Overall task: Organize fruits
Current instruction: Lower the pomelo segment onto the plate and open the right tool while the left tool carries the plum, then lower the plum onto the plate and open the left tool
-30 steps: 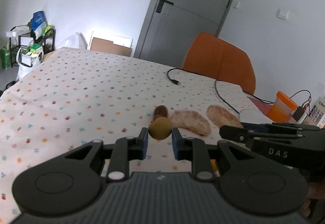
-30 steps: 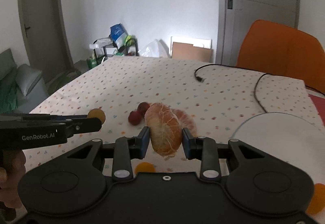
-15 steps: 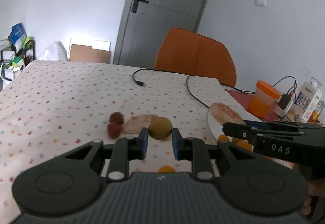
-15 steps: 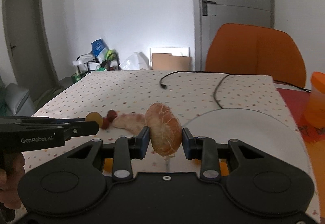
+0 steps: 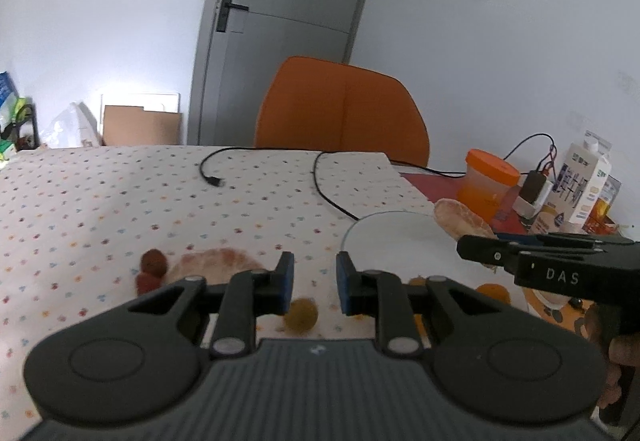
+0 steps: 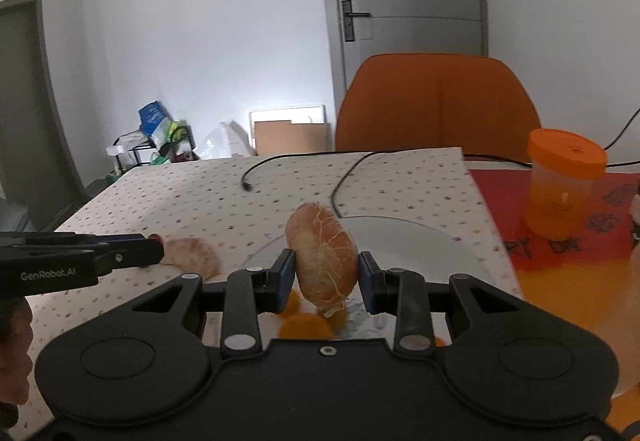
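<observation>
My left gripper (image 5: 314,279) is open and empty above the dotted tablecloth. A small yellow-green round fruit (image 5: 303,315) lies on the cloth just below its fingers. My right gripper (image 6: 325,275) is shut on a peeled pomelo segment (image 6: 324,257), held above the near edge of the white plate (image 6: 404,237). That segment also shows in the left wrist view (image 5: 460,221). A second pomelo segment (image 5: 218,265) and two dark red fruits (image 5: 152,269) lie on the cloth to the left. Orange fruits (image 6: 306,325) lie below the right gripper.
An orange-lidded jar (image 6: 560,189) stands on a red mat right of the plate. A milk carton (image 5: 584,185) and a charger stand at the far right. Black cables (image 5: 320,177) cross the table's back. An orange chair (image 5: 344,113) stands behind the table.
My left gripper has opened and let go of the yellow-green fruit, which now lies on the cloth below it. Both grippers have swung right toward the plate, the right still holding the pomelo segment.
</observation>
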Motion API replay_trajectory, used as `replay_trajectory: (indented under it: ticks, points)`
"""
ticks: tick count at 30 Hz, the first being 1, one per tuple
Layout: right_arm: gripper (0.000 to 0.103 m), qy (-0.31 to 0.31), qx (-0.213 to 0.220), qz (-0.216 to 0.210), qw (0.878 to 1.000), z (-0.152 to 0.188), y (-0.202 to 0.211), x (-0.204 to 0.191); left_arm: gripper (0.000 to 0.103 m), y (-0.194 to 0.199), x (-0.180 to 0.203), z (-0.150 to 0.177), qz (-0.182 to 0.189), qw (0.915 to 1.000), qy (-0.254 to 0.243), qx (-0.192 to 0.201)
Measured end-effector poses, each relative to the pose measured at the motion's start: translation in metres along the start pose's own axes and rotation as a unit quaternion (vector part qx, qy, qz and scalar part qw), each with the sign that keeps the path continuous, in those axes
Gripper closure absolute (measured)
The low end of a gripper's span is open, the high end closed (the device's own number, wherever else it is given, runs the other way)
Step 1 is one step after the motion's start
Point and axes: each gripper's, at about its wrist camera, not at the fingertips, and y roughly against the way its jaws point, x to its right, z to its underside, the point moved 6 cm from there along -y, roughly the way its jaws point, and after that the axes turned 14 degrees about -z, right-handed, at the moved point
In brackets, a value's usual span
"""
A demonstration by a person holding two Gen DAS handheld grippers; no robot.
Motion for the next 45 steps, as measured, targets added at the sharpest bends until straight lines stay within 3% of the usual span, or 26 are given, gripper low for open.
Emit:
replay_trajectory:
  ticks: [15,36,45]
  points:
    - [0.07,-0.03,-0.008,0.025,0.999,0.016,-0.002,0.026,0.083,-0.016,-0.017,0.013,-0.022,0.9993,0.0,-0.029]
    - [0.053,-0.057,0.012,0.032,0.998,0.031,0.021,0.035,0.079,-0.059,0.01,0.04,-0.005,0.9963,-0.032,-0.079]
    - [0.052,-0.051,0.019,0.038,0.998,0.03,0.03,0.035,0.08,-0.051,0.012,0.029,-0.005,0.9984,-0.03,-0.049]
